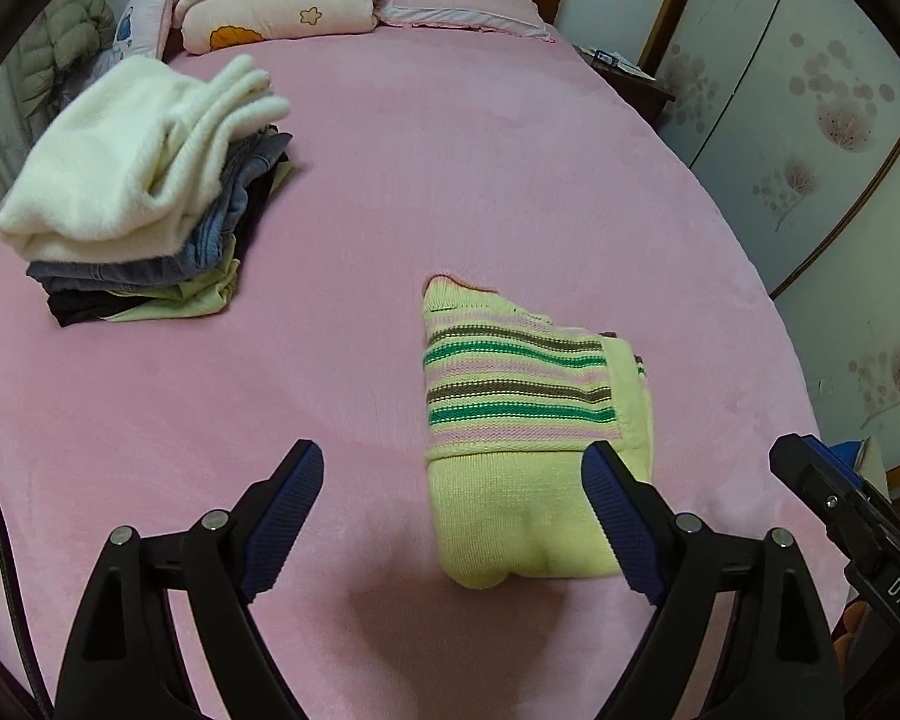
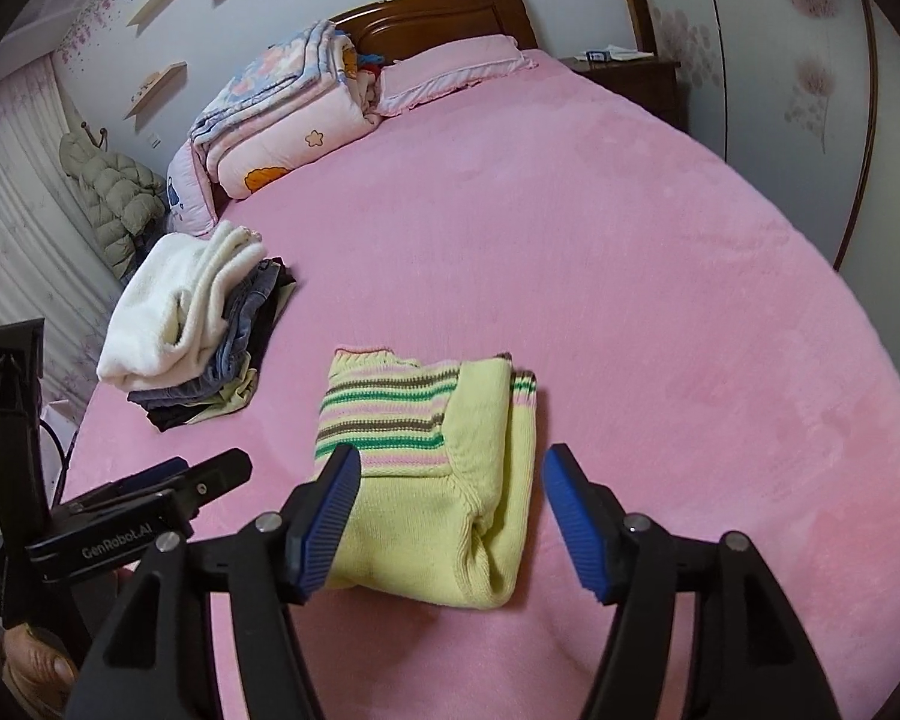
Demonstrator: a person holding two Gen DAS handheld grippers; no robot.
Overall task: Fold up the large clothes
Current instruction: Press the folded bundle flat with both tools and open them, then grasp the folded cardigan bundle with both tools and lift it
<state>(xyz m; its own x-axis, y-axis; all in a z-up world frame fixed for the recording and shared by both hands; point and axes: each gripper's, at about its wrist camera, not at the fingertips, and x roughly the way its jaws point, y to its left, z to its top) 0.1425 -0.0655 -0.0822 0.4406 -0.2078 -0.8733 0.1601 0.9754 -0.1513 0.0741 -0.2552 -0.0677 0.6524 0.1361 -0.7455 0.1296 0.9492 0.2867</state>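
A folded yellow sweater [image 1: 528, 438] with green, brown and pink stripes lies on the pink bed [image 1: 450, 180]. It also shows in the right wrist view [image 2: 426, 474]. My left gripper [image 1: 453, 468] is open and empty, hovering just in front of the sweater's near left corner. My right gripper [image 2: 450, 474] is open and empty, hovering over the sweater's near edge. The right gripper also shows at the right edge of the left wrist view [image 1: 834, 504], and the left gripper at the lower left of the right wrist view [image 2: 150, 504].
A stack of folded clothes [image 1: 144, 198] with a white fleece on top sits at the bed's left; it also shows in the right wrist view [image 2: 192, 324]. Folded quilts [image 2: 276, 114] and a pillow [image 2: 450, 72] lie by the headboard. A nightstand [image 2: 630, 72] and wardrobe doors stand at the right.
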